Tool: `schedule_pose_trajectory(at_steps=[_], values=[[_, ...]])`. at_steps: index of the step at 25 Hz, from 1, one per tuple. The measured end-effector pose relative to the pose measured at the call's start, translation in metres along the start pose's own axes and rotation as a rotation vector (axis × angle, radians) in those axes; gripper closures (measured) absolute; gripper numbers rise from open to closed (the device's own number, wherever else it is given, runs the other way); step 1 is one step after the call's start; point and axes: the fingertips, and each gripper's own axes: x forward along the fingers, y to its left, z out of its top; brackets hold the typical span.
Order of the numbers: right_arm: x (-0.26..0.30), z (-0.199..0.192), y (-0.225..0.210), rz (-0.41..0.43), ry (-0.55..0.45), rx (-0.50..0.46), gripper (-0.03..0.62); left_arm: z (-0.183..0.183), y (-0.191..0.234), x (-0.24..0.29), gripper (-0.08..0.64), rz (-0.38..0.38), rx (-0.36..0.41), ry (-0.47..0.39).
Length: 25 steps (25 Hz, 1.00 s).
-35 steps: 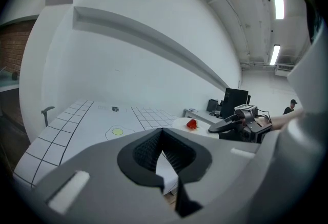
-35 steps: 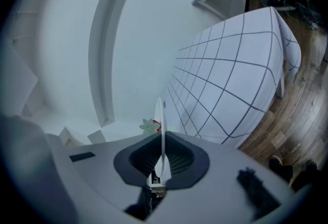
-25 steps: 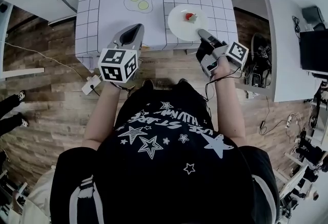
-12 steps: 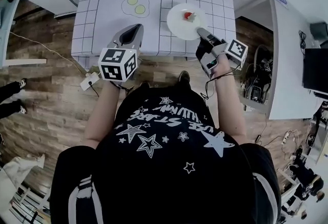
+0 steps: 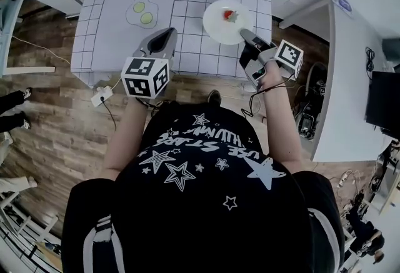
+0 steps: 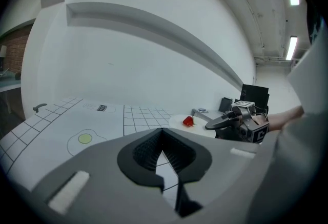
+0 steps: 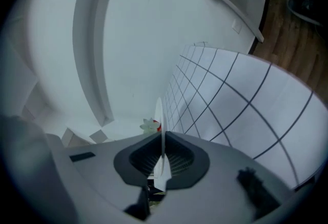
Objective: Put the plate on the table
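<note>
A white plate [image 5: 224,25] carrying a red strawberry [image 5: 229,14] is over the near right part of the grid-patterned table [image 5: 125,47]. My right gripper [image 5: 244,34] is shut on the plate's near right rim. In the right gripper view the plate [image 7: 159,120] shows edge-on as a thin white line between the jaws of the right gripper [image 7: 161,162], with the strawberry [image 7: 156,126] behind. I cannot tell whether the plate touches the table. My left gripper [image 5: 164,35] hovers by the table's front edge, shut and empty. The left gripper view shows the plate [image 6: 201,127] and the right gripper [image 6: 231,121].
A fried-egg picture [image 5: 141,14] is printed on the table's left half. A white counter [image 5: 340,78] stands to the right of the table. A power strip [image 5: 101,97] with a cable lies on the wooden floor below the table's front edge.
The right gripper has carried the plate further in over the table, away from its front edge. The left gripper stays shut in about the same place.
</note>
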Motion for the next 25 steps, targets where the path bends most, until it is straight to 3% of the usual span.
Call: schedule_pose_trajectory(at_steps=[12,25], values=[[-0.07,0.08,-0.08,-0.06,-0.028,0.036,0.571,-0.009,-0.09,0.086,0.551,-0.042,0.03,0.042],[-0.064,0.098,-0.117,-0.09,0.045,0.06,0.571,-0.019,-0.12,0.119,0.551,-0.026,0.029,0.082]])
